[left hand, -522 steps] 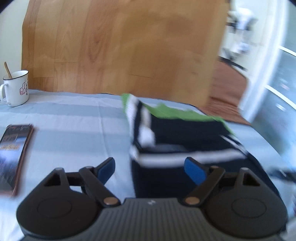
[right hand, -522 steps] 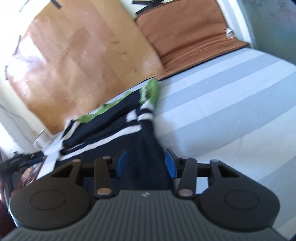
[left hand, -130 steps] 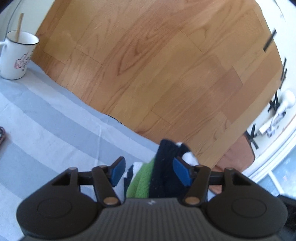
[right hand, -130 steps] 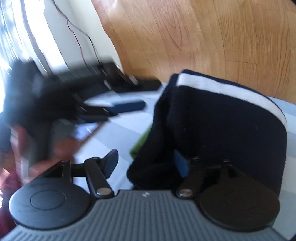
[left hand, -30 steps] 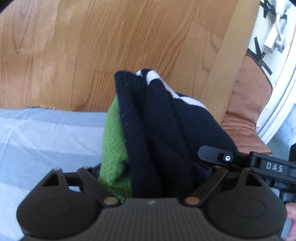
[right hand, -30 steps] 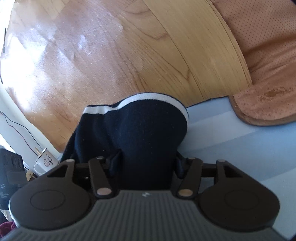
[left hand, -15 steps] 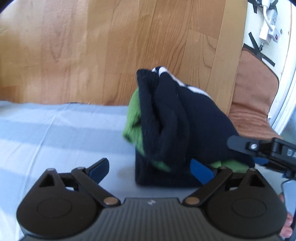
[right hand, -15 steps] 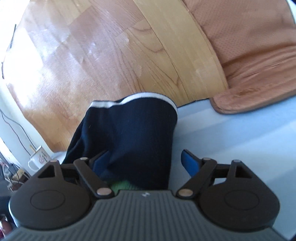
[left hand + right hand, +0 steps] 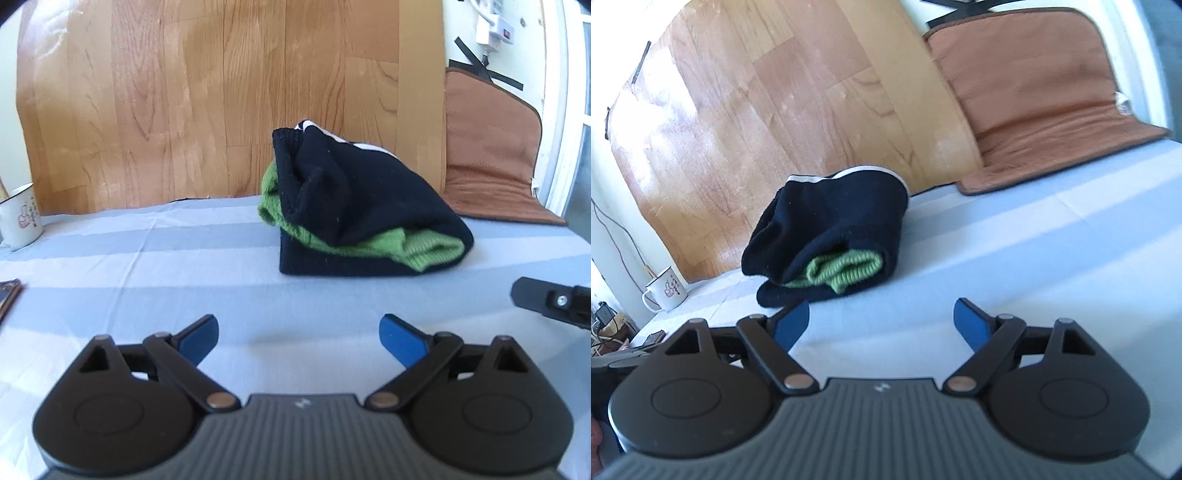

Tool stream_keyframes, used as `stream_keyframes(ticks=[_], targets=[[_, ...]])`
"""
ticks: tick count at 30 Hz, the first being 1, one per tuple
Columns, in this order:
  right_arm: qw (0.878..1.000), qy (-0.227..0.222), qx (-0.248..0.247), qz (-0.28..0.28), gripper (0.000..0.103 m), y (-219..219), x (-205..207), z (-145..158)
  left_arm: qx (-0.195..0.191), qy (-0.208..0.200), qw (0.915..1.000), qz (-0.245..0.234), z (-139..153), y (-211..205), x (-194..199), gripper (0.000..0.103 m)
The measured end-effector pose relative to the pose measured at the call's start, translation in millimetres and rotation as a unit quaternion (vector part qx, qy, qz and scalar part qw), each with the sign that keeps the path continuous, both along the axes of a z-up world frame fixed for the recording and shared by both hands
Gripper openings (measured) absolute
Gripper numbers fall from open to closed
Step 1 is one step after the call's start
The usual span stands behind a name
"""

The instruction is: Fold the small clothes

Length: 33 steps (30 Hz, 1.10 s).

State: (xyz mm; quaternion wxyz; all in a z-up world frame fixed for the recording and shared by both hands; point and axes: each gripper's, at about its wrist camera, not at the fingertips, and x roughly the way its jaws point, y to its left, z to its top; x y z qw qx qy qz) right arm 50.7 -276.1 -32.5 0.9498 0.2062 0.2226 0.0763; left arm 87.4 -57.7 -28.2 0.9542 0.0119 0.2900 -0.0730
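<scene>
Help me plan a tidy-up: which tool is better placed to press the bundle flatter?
Probably the right tool. Both tools are open and apart from the bundle, but in its view the bundle's near edge lies just past its left fingertip. The left tool sits farther back across bare sheet.

surface: a bed sheet in pale blue and grey stripes, creased, lit bright by daylight.
back: a wooden headboard with plank grain stood upright behind the sheet.
right of headboard: a brown cushion leaned on the white wall, its lower half lying on the sheet.
wall: a white plug adapter and strips of black tape.
far right: a white window frame.
left edge: a white mug.
</scene>
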Motion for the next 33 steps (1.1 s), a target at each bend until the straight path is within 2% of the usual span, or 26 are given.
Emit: stream_keyframes(ticks=[5,10,25,33], targets=[[1.0,-0.012,-0.004,-0.005,0.088,5,-36,-2,0.009,0.012,0.9999,0.007,-1,-4,-23,0.097],[1.0,-0.012,-0.001,-0.009,0.088,6,-51,-4,0.015,0.017,0.9997,0.007,-4,-3,-40,0.098],[1.0,-0.008,-0.002,-0.008,0.091,7,-53,-6,0.017,-0.001,0.9998,0.007,-3,-1,-50,0.102],[1.0,0.008,-0.02,-0.013,0.095,13,-50,-6,0.018,-0.006,0.9998,0.004,-2,-4,-52,0.103]])
